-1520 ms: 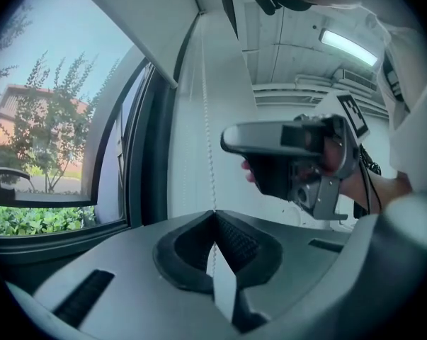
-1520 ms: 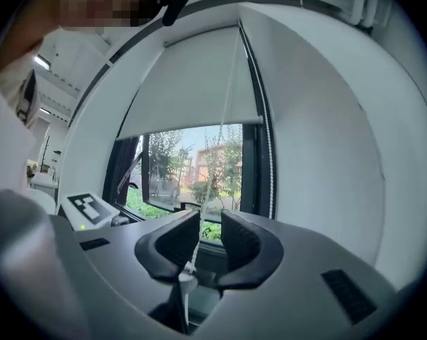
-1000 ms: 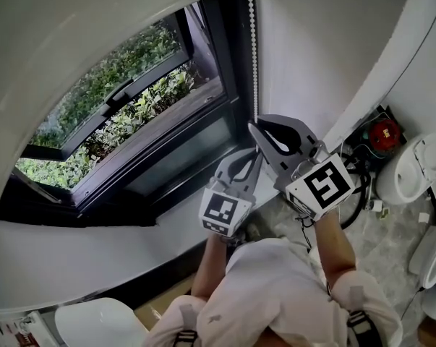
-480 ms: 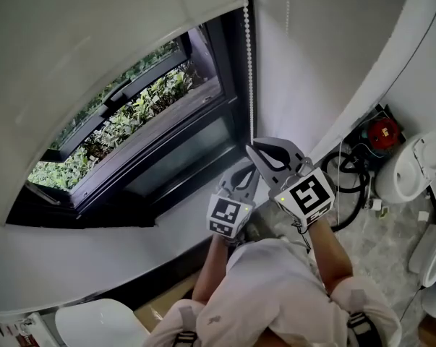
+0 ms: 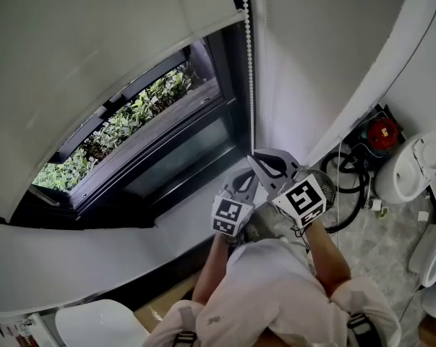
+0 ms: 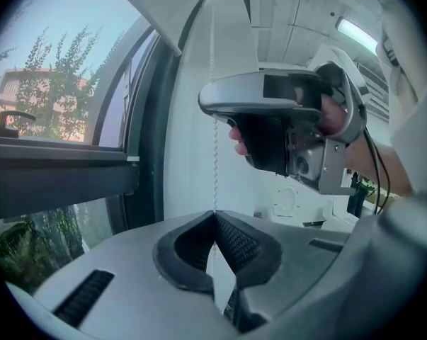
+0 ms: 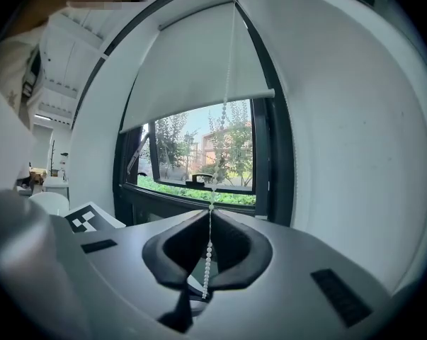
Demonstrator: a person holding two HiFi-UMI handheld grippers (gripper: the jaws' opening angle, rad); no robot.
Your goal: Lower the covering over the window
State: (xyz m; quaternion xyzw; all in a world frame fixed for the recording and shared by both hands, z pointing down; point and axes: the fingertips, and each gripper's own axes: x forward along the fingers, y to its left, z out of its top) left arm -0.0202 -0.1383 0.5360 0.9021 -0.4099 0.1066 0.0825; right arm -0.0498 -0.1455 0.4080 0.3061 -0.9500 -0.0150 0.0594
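Observation:
A white roller blind (image 5: 95, 49) hangs partway down over the dark-framed window (image 5: 142, 132), and greenery shows below its bottom bar. A white bead chain (image 5: 249, 63) runs down the window's right side. My right gripper (image 5: 257, 157) is shut on this chain, with the left gripper (image 5: 254, 175) shut on it just below. In the left gripper view the chain (image 6: 214, 119) drops into the closed jaws of the left gripper (image 6: 214, 214), and the right gripper's body sits above. In the right gripper view the beads (image 7: 224, 119) pass between the closed pads of the right gripper (image 7: 210, 212), below the blind (image 7: 192, 69).
A white sill (image 5: 95, 259) curves under the window. White wall stands to the right of the chain. On the floor at right are a red device (image 5: 384, 134), black hoses (image 5: 348, 186) and white fixtures (image 5: 413, 168). A white seat (image 5: 95, 324) is at the lower left.
Both grippers have moved down together along the chain. The blind's bottom bar has come lower over the glass.

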